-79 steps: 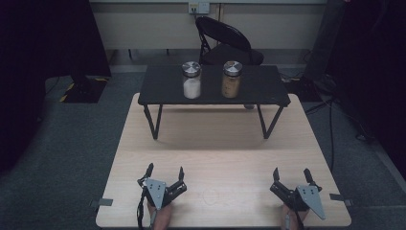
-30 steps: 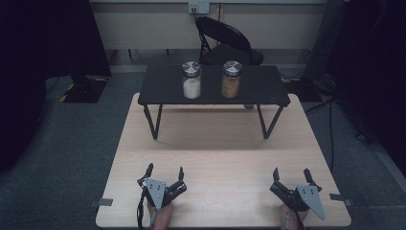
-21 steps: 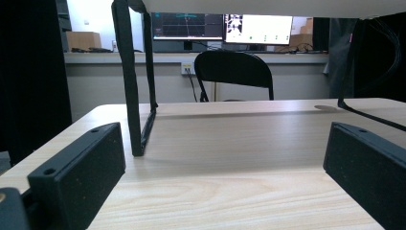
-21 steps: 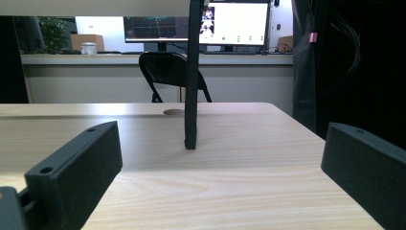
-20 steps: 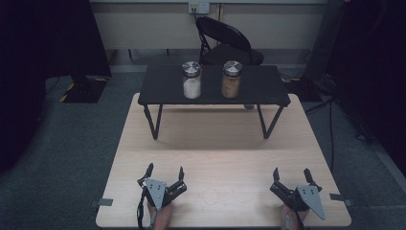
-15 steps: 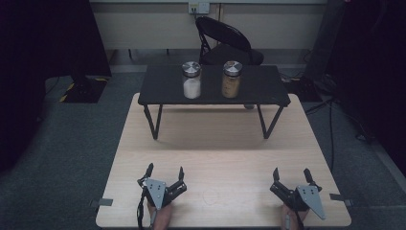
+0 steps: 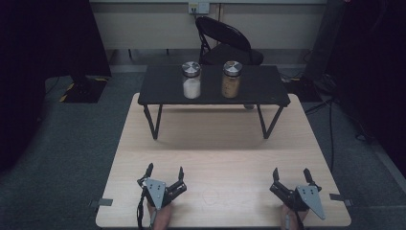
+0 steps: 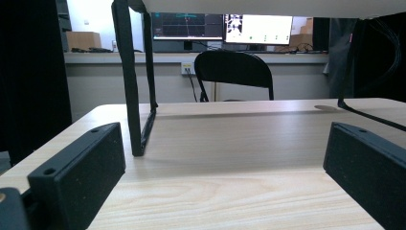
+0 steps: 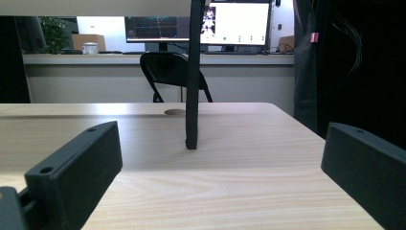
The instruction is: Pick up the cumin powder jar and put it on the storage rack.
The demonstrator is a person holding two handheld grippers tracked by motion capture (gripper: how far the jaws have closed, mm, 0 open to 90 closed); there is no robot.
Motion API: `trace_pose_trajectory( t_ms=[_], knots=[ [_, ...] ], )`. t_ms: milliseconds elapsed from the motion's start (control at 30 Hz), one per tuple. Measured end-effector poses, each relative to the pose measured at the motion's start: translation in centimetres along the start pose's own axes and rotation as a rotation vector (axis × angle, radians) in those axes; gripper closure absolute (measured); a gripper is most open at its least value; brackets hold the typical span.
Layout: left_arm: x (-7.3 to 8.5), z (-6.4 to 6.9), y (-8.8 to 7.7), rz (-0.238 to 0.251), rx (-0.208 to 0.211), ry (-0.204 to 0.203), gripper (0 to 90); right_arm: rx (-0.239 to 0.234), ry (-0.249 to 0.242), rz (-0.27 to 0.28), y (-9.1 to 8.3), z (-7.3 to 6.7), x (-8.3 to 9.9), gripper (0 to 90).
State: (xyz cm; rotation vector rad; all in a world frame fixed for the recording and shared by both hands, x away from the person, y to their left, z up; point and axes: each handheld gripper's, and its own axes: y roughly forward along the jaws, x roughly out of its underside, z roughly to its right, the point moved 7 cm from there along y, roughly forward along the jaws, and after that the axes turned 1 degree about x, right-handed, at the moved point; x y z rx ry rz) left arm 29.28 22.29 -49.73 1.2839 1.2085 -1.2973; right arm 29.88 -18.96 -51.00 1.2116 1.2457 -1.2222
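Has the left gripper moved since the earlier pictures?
No. The left gripper rests at the same spot near the table's front edge, equally far from the black stand.

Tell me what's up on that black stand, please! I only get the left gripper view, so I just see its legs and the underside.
Observer: Two jars stand on the black stand. The jar with white filling is on the left and the jar with brown filling is on the right, side by side but apart.
Operator: Do they have lids on?
Observer: Yes, each has a silver lid.
Operator: Where's my other gripper?
Observer: The right gripper rests near the front right of the wooden table, jaws open and holding nothing.
Operator: And mine?
Observer: The left gripper sits near the front left, also open, far from both jars.
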Motion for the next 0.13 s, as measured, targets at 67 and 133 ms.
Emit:
trace_pose_trajectory(
  t_ms=[67,133],
  knots=[
    [0.00,0.00,0.00,0.000,0.000,0.000,0.0,0.000,0.000,0.000,0.00,0.01,0.00,0.0],
    [0.00,0.00,0.00,0.000,0.001,0.000,0.0,-0.006,0.000,0.001,0.00,0.05,0.01,0.0]
  ],
)
